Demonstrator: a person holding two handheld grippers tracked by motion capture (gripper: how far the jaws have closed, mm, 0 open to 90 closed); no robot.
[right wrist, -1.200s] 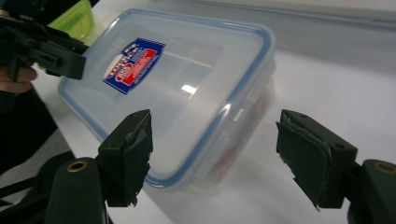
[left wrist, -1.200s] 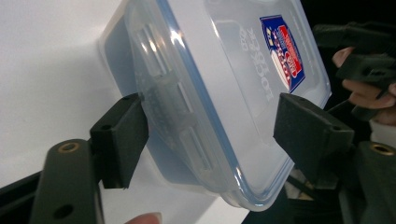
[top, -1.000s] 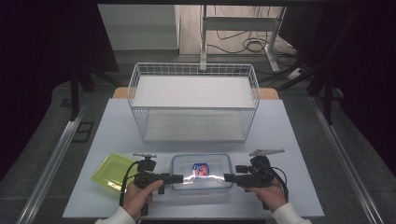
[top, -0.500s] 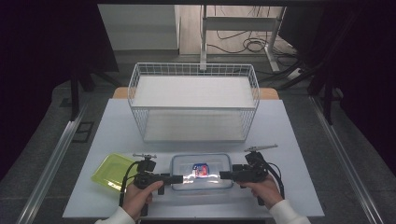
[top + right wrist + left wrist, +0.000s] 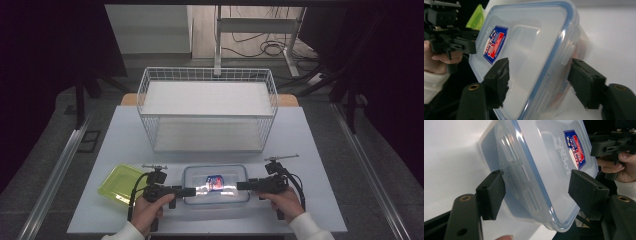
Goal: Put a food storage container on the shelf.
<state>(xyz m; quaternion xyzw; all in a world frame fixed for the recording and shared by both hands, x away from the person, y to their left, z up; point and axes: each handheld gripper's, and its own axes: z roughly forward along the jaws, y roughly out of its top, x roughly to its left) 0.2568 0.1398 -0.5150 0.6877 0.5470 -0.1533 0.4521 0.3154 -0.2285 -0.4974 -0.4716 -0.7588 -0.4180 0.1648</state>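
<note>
The clear lidded container [image 5: 216, 184] sits at the table's [image 5: 310, 145] near edge, in front of the wire basket [image 5: 209, 107]. Left gripper [image 5: 192, 191] spreads wide around its left end; right gripper [image 5: 240, 186], jaws equally parted, straddles the right end, nothing clamped.

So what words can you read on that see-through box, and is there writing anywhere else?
"LOCK&LOCK": raised letters moulded into the clear lid of the plastic box, beside the sticker; I read it only with some doubt.
Red, white and blue sticker on the lid: its print is too small and blurred to read.
Yellow-green lid and wire basket: no writing to be seen.
</note>
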